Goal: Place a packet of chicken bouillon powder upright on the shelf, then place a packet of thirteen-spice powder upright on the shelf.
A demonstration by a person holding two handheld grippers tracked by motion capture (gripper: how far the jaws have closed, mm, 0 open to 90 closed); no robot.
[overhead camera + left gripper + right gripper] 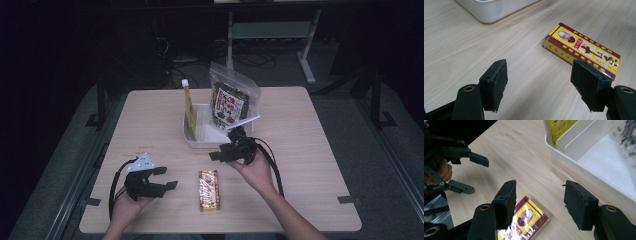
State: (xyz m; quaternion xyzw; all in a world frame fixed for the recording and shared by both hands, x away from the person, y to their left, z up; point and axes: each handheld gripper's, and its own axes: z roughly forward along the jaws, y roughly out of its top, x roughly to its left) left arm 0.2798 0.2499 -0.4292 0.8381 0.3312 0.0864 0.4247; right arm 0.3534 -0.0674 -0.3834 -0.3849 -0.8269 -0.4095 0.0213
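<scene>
Jaws of both grippers stand wide with nothing between them: the left gripper (167, 178) near the desk's (310, 140) front-left corner, the right gripper (218, 154) just in front of the white bin (200, 141). The yellow-and-maroon box (208, 189) lies flat near the front edge, between the grippers.

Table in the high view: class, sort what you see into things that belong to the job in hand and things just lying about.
Job in hand:
- red and yellow box, flat on the table between both grippers
- left gripper, open
- right gripper, open
- white tray

Lying about:
- snack bag, standing in the tray
- yellow packet, upright in the tray
- table
</scene>
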